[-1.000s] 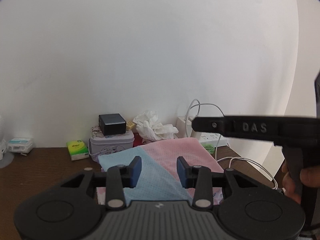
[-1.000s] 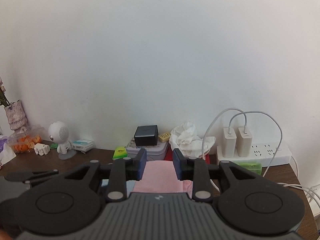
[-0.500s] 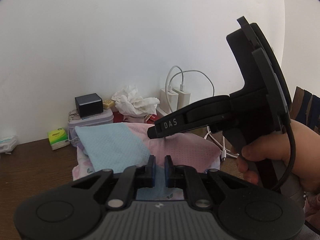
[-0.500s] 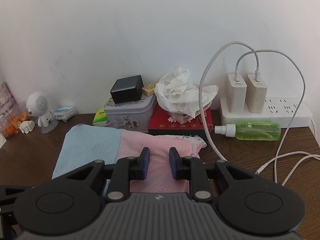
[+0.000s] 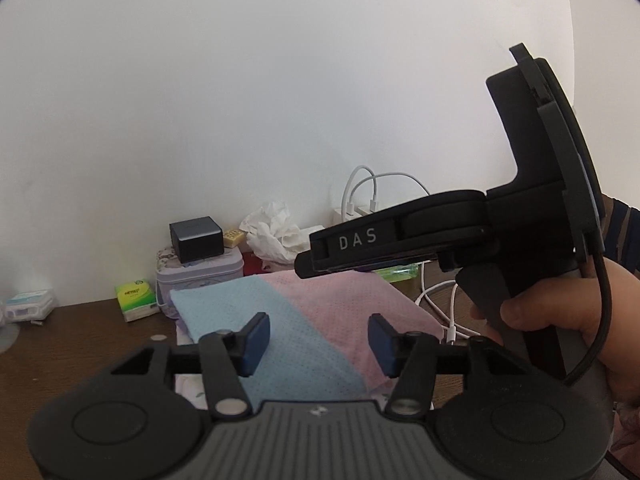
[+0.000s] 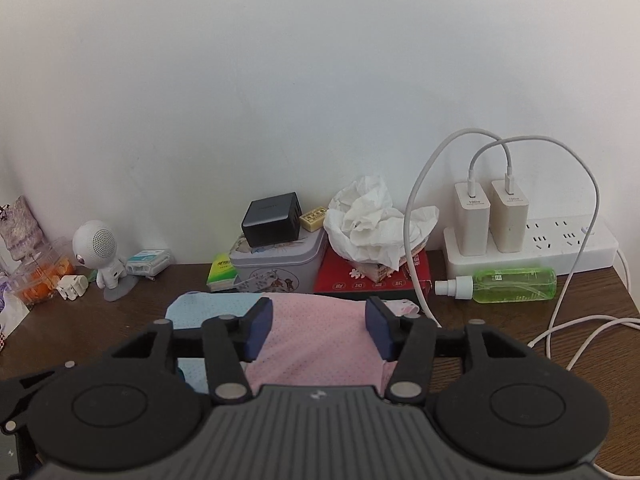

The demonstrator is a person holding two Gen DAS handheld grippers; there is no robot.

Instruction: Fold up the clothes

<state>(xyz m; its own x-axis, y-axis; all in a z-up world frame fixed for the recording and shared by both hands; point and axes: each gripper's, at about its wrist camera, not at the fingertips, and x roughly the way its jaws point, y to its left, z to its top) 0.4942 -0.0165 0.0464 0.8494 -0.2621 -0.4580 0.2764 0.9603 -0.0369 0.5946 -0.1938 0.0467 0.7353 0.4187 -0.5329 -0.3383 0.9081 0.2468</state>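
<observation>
My left tool (image 5: 318, 340) and right tool (image 6: 318, 330) both stood wide and empty above the blue-and-pink garment (image 6: 320, 344), which lay as a compact rectangle on the table (image 6: 100, 320); whether another fold remained, I could not judge.

Soft even daylight, fisheye-bowed edges, dark corners.

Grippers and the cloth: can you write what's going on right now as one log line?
left gripper: open, empty | right gripper: open, empty | cloth: folded, on table
</observation>
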